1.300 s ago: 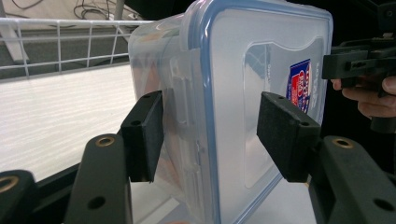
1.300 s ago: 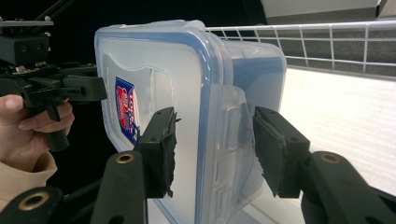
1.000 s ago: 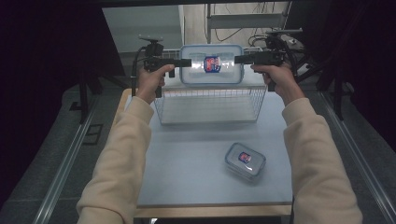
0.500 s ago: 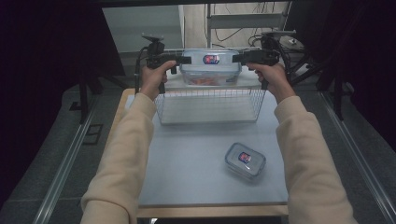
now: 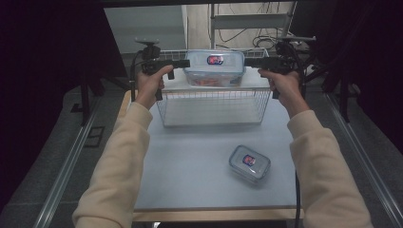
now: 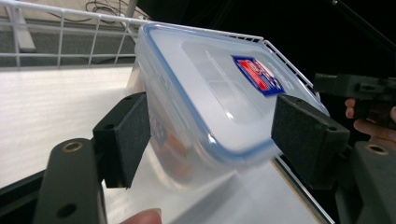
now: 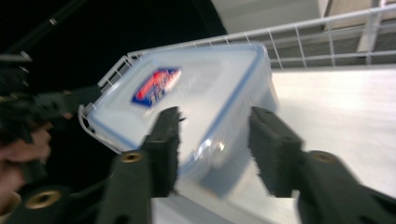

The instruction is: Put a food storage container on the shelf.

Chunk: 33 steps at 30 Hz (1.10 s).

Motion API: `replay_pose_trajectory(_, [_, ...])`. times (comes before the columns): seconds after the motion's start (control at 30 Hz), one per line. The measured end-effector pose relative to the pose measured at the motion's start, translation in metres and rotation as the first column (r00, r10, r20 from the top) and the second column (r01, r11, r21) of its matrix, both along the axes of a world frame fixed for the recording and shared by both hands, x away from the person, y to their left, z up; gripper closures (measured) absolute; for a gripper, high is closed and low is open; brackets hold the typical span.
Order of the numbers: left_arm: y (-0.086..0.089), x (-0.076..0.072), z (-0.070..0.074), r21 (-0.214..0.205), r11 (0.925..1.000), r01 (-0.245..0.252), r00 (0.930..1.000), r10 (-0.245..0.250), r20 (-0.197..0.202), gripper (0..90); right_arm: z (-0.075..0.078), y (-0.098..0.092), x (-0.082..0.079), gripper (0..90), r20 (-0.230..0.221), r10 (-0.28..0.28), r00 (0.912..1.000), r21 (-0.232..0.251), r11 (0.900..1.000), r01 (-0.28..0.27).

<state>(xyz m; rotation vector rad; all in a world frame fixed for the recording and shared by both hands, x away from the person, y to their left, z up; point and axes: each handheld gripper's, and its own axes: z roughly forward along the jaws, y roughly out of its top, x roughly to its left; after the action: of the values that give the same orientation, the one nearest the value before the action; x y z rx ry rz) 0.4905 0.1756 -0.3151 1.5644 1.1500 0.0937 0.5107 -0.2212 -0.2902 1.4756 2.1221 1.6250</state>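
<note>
Over table [image 5: 190, 166], both outstretched arms level claws at large container [image 5: 215, 68].

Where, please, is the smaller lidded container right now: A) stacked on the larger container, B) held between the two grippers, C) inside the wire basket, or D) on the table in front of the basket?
D: in the high view the small container lies alone on the table, nearer the person than the wire basket.
</note>
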Motion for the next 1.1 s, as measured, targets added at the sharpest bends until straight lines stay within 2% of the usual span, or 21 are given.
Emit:
replay_pose_trajectory(0.1, [0.004, -0.010, 0.000, 0.015, 0.9999, 0.007, 0.9999, -0.007, 0.013, 27.6, -0.005, -0.002, -0.017, 76.0, 0.023, 0.018, 0.9996, -0.031, 0.9994, -0.017])
replay_pose_trajectory(0.13, [0.006, -0.014, 0.001, 0.019, 0.9998, 0.007, 0.9998, -0.008, 0.020, 27.8, -0.010, -0.001, -0.028, 85.1, 0.025, 0.047, 0.9986, -0.057, 0.9973, -0.046])
replay_pose_trajectory(0.17, [0.007, -0.016, 0.001, 0.019, 0.9998, 0.007, 0.9997, -0.007, 0.024, 27.9, -0.010, -0.001, -0.028, 85.1, 0.025, 0.047, 0.9986, -0.057, 0.9973, -0.046])
replay_pose_trajectory(0.2, [0.008, -0.022, 0.002, 0.014, 0.9999, 0.005, 0.9994, -0.006, 0.034, 28.1, -0.015, 0.002, -0.035, 89.2, 0.033, 0.090, 0.9954, -0.078, 0.9932, -0.087])
replay_pose_trajectory(0.27, [0.009, -0.024, 0.002, 0.024, 0.9997, 0.008, 0.9993, -0.009, 0.037, 28.1, -0.021, 0.008, -0.039, 89.3, 0.034, 0.125, 0.9916, -0.109, 0.9867, -0.120])
replay_pose_trajectory(0.3, [0.009, -0.027, 0.002, 0.016, 0.9999, 0.007, 0.9990, -0.007, 0.043, 28.1, -0.025, 0.012, -0.040, 89.3, 0.027, 0.135, 0.9904, -0.113, 0.9849, -0.132])
replay_pose_trajectory(0.33, [0.009, -0.027, 0.002, 0.016, 0.9999, 0.007, 0.9990, -0.007, 0.043, 28.1, -0.025, 0.012, -0.040, 89.3, 0.027, 0.135, 0.9904, -0.113, 0.9849, -0.132])
replay_pose_trajectory(0.43, [0.008, -0.033, 0.001, 0.016, 0.9998, 0.008, 0.9986, -0.008, 0.051, 28.3, -0.038, 0.024, -0.035, 89.3, 0.019, 0.156, 0.9875, -0.134, 0.9791, -0.153])
replay_pose_trajectory(0.8, [0.012, -0.036, -0.003, 0.009, 1.0000, -0.003, 0.9982, 0.002, 0.060, 29.1, -0.046, 0.034, -0.017, 89.4, 0.016, 0.123, 0.9923, -0.140, 0.9829, -0.119])
replay_pose_trajectory(1.1, [0.013, -0.036, -0.008, 0.011, 0.9999, 0.001, 0.9989, -0.002, 0.048, 29.0, -0.050, 0.035, -0.012, 89.4, 0.010, 0.111, 0.9937, -0.137, 0.9846, -0.109])
